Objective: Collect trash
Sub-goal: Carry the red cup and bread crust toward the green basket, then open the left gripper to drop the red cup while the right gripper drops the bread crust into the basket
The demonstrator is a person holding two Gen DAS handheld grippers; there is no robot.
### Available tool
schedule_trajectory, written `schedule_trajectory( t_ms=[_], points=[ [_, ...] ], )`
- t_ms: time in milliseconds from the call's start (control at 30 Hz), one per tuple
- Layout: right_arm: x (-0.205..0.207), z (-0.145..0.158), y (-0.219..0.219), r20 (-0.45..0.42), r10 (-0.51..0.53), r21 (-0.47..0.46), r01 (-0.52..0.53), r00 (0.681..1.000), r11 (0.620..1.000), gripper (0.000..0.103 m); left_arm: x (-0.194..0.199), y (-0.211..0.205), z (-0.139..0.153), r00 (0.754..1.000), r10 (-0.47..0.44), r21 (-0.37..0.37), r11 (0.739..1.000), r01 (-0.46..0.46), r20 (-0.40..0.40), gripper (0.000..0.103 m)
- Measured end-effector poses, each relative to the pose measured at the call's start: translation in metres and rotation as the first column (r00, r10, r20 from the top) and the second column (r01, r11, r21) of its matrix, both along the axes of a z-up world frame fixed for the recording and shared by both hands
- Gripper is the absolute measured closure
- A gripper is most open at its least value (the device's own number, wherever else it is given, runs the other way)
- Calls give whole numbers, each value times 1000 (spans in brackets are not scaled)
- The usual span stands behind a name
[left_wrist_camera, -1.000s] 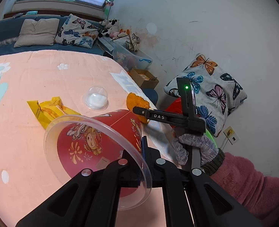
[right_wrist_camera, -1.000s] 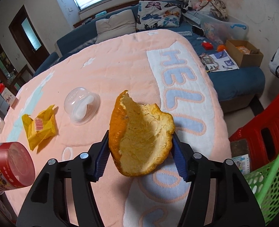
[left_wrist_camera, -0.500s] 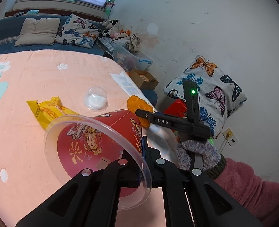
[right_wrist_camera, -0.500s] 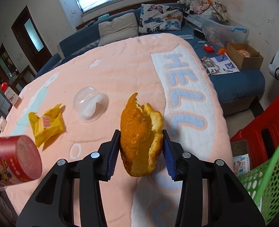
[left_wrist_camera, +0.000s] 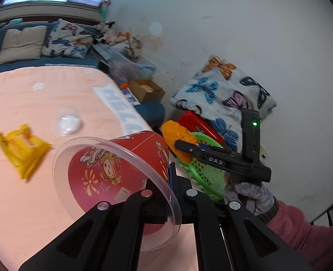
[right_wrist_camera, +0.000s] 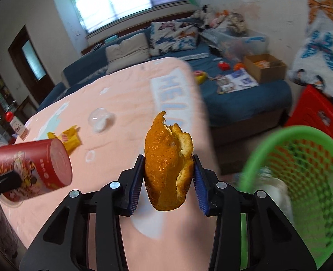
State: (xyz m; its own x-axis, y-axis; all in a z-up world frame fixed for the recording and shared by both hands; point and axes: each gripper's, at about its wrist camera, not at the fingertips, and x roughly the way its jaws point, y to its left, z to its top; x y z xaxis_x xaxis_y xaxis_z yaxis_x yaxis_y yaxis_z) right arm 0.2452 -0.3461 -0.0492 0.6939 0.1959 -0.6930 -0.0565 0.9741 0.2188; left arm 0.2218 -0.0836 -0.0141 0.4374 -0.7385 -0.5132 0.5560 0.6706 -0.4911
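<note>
My right gripper is shut on a folded orange peel and holds it in the air by the table's right edge, left of a green mesh basket. In the left wrist view the peel hangs at the basket's rim. My left gripper is shut on a red snack can with a clear lid, held tilted above the peach tablecloth. The can also shows in the right wrist view. A yellow wrapper and a clear plastic cup lie on the table.
A red plastic stool and a butterfly cushion stand behind the basket. A blue sofa with a cardboard box and clutter runs along the far side. A white wall is to the right.
My right gripper closed tighter, folding the peel, and carried it right to the green basket. My left gripper with the red can turned right too.
</note>
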Motion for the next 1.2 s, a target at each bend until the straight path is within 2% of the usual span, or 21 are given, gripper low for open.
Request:
schedule_trajectory(
  t_ms=[167, 367, 500, 600, 933, 1200],
  points=[
    [-28, -3, -55, -22, -111, -38, 110, 994, 993, 61, -5, -38, 5, 997, -72, 0, 997, 72, 4, 101],
    [-53, -20, -113, -63, -239, -81, 234, 969, 969, 59, -7, -84, 9, 989, -145, 20, 989, 145, 9, 101],
    [-60, -33, -139, -81, -298, -119, 288, 951, 950, 52, -7, -118, 8, 982, -190, 40, 981, 190, 1, 101],
    [-65, -38, -155, -91, -324, -98, 316, 942, 944, 45, -5, -140, 6, 975, -221, 58, 974, 221, -4, 101],
    [-90, -23, -170, -34, -341, -76, 338, 939, 938, 40, 8, -212, -16, 950, -309, 113, 943, 313, -55, 101],
    [-112, -13, -172, 3, -343, -45, 343, 939, 938, 36, 20, -263, -39, 937, -332, 184, 919, 347, -110, 101]
  ],
)
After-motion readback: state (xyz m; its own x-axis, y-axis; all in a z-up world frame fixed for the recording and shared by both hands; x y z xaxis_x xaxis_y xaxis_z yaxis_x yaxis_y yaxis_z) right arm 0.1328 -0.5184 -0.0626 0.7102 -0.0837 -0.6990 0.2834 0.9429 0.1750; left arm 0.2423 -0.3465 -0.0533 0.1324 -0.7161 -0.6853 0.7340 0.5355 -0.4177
